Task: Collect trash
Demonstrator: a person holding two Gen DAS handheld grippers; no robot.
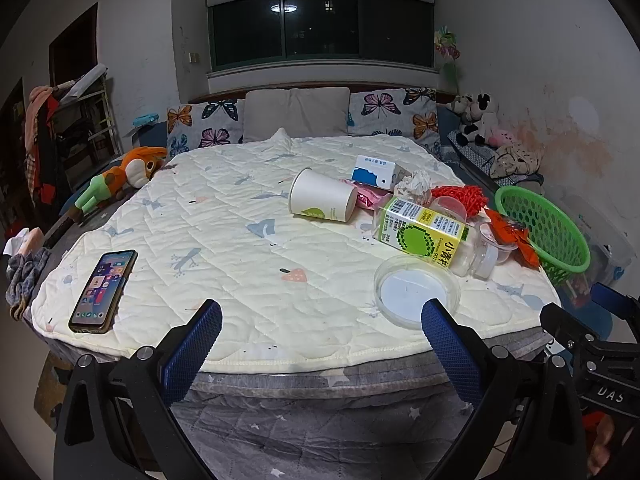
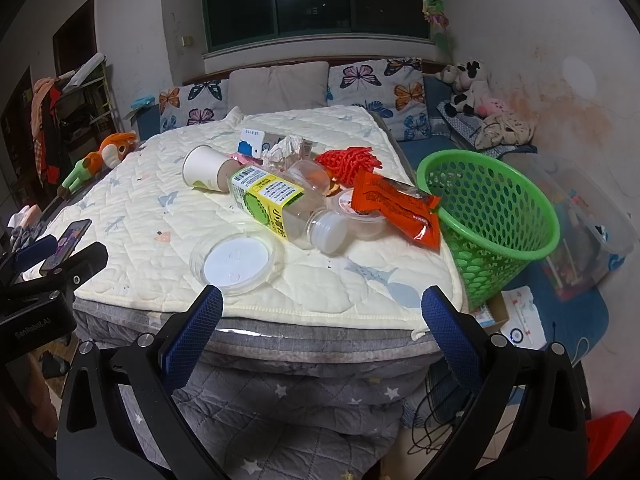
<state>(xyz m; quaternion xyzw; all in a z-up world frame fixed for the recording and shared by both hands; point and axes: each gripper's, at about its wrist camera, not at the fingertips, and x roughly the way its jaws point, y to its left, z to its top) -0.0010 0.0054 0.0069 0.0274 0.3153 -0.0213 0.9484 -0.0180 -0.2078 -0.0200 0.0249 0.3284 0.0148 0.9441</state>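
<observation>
On bed's right half (image 1: 248,240): trash heaped — paper cup (image 1: 322,196) on side, clear bottle (image 2: 272,200) lying flat, round lid (image 2: 236,262) nearest edge, orange wrapper (image 2: 394,206) touching green basket (image 2: 492,216) rim. Beside bed stood basket. Left gripper (image 1: 320,328) and right gripper (image 2: 322,312) hovered short of mattress edge, jaws apart, empty. Phone (image 1: 103,290) lay far left.

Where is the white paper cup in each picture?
Left wrist view: the paper cup lies on its side at the middle of the bed, left of the bottle with the yellow-green label.
Right wrist view: the paper cup lies left of centre, its base end behind that bottle.
Shared landmark: the green basket at the bed's right edge.
</observation>
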